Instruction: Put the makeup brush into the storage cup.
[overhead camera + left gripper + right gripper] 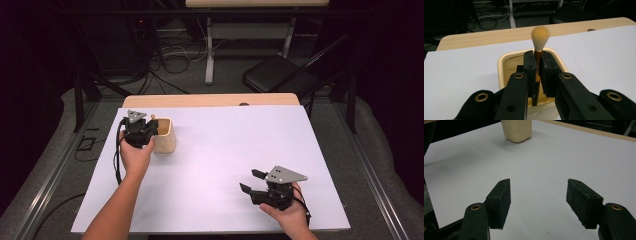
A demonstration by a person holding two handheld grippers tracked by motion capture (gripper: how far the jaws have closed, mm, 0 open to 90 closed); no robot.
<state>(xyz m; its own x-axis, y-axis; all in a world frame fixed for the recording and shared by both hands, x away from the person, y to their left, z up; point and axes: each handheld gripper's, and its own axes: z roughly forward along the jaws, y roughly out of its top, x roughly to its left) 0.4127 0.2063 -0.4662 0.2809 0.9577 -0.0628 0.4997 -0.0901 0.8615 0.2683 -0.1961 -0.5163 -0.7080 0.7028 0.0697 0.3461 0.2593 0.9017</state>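
Near the far left corner of the bench [215, 150], the left tool [537, 67] is clenched on a brush [539, 47], its black pads pressing the orange handle from both sides just under the pale bristle tuft. The brush stands upright, bristles up, with its lower end down inside the cream container [507, 66], which sits on the white sheet just beside the holding hand [136, 156]. In the high view this tool [141, 131] hangs at the container's [166, 136] left rim. The right tool [252, 181] rests near the bench's near edge, toward the right corner, well apart from the container; its jaws stand wide apart with nothing between them, above bare white surface.
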